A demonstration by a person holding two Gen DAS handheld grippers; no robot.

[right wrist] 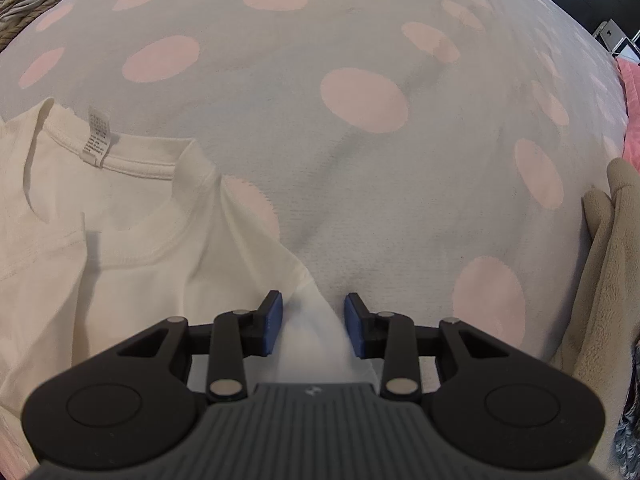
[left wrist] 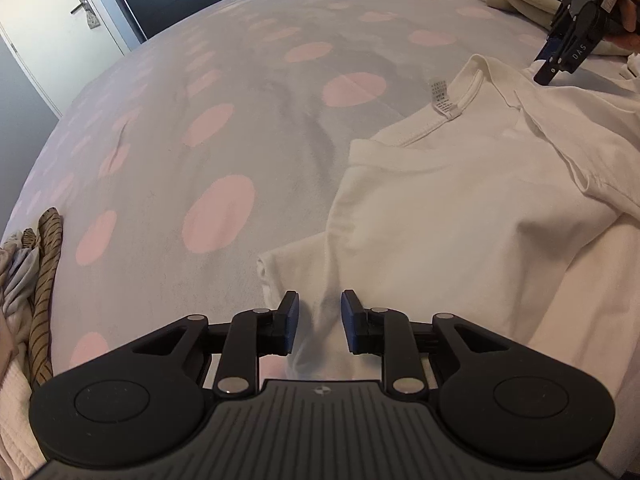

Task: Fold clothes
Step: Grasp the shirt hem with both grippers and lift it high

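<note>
2 grippers, both with jaws parted and fabric of the white T-shirt (left wrist: 460,208) lying in the gap, pads not closed on it: left gripper (left wrist: 319,318) straddles a sleeve near the shirt's left edge, right gripper (right wrist: 313,320) straddles the right shoulder edge. Shirt lies on the dotted bedspread (left wrist: 224,128), collar far, label (right wrist: 98,136) up, right side partly doubled over. Risk: closing on 1 thin layer or a wrinkle lets cloth slip and skews the fold. Left view alone shows the striped pile (left wrist: 44,280) at near left; right view alone shows the beige fleece (right wrist: 612,260) beside the right edge.
</note>
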